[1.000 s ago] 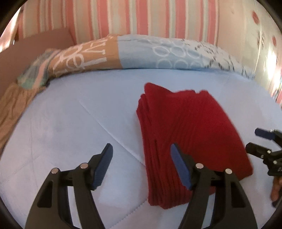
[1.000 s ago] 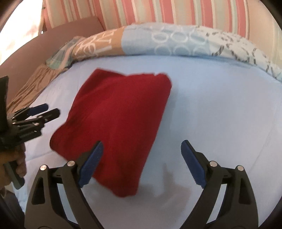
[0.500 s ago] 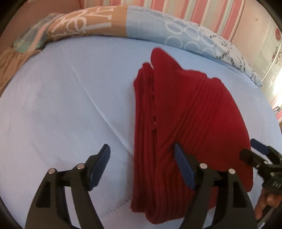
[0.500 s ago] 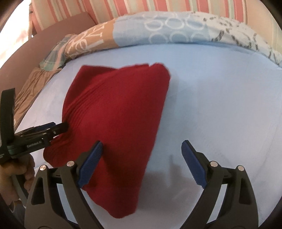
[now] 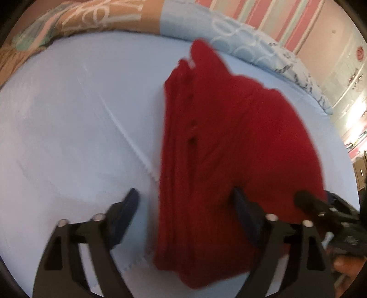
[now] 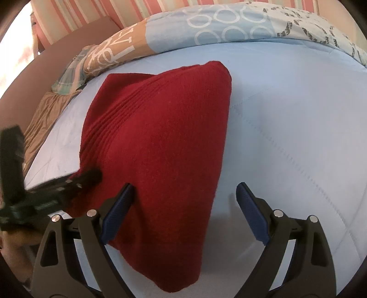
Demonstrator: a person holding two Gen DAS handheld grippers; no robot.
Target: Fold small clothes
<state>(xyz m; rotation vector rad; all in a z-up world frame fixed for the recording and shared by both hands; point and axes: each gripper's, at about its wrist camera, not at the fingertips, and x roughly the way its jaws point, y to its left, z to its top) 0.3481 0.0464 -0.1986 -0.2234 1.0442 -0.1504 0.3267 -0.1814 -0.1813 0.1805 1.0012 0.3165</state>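
Note:
A folded red knit garment (image 5: 229, 146) lies on the light blue bed sheet (image 5: 68, 128). My left gripper (image 5: 185, 202) hovers low over its near left edge with jaws opening. The stacked folds sit between the fingers, and the pads do not press them. In the right wrist view the same garment (image 6: 160, 142) fills the middle. My right gripper (image 6: 185, 199) is open over its near right edge, the left pad lying against the cloth and the right pad over bare sheet. Each gripper shows in the other's view: the right gripper (image 5: 321, 206) and the left gripper (image 6: 68, 183), both at the garment's near corners.
A patterned blue and tan duvet (image 6: 206, 29) is bunched along the back of the bed under a striped wall (image 5: 263, 13). A brown board (image 6: 68, 45) and tan fabric (image 6: 39, 119) lie at the left side. A hand (image 5: 344, 268) holds the right gripper.
Both grippers have sunk toward the garment and tilted further down, so it looms larger. The left jaws have spread wider. The garment has stayed where it lay.

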